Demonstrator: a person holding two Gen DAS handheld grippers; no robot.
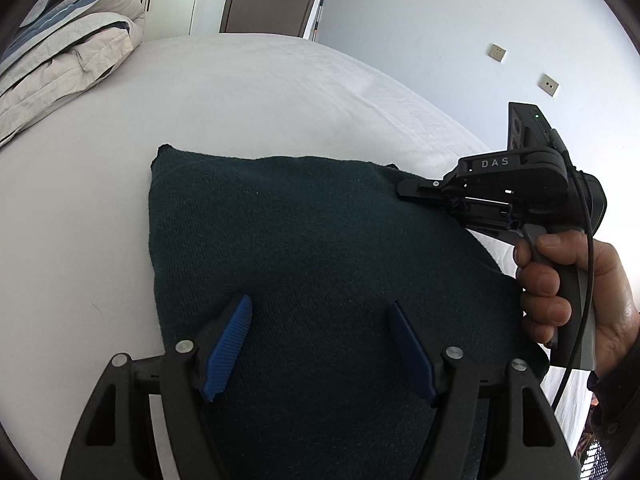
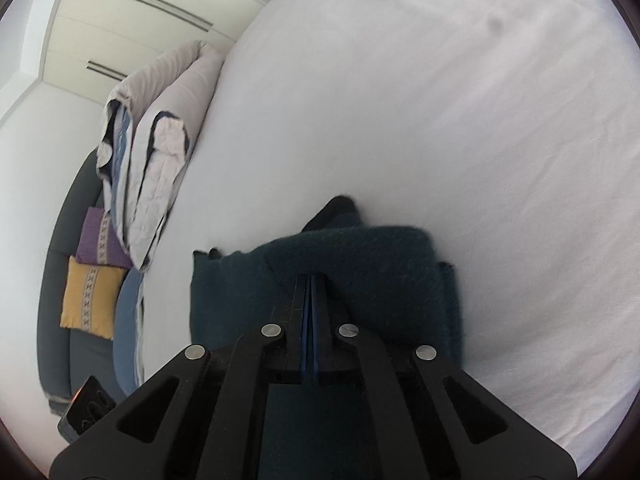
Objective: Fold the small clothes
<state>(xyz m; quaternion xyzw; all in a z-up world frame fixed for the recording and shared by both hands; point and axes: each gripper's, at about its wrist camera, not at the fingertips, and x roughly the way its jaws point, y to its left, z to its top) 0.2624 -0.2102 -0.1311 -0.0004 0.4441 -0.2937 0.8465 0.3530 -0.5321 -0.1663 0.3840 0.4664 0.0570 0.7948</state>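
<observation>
- Left claw (image 1: pixel 322 306): released, its blue pads (image 1: pixel 228 346) spread wide and hanging over the near part of the dark green cloth (image 1: pixel 304 240); whether the tips touch the knit cannot be told.
- Right claw (image 2: pixel 311 280): clenched, pads pressed flat together at the cloth's (image 2: pixel 360 256) far right edge. Whether any fabric sits between them is hidden by the fingers themselves.
- A hand (image 1: pixel 576 292) grips the right claw's handle, partly cut off by the lens rim.
- Cloth: lies on the white bed (image 1: pixel 260 92), mostly flat in the left view; the right view is blurred and shows a fold bunched up just past the clenched tips.
- Folded quilt (image 1: pixel 60 52) lies well apart at the bed's far edge.
</observation>
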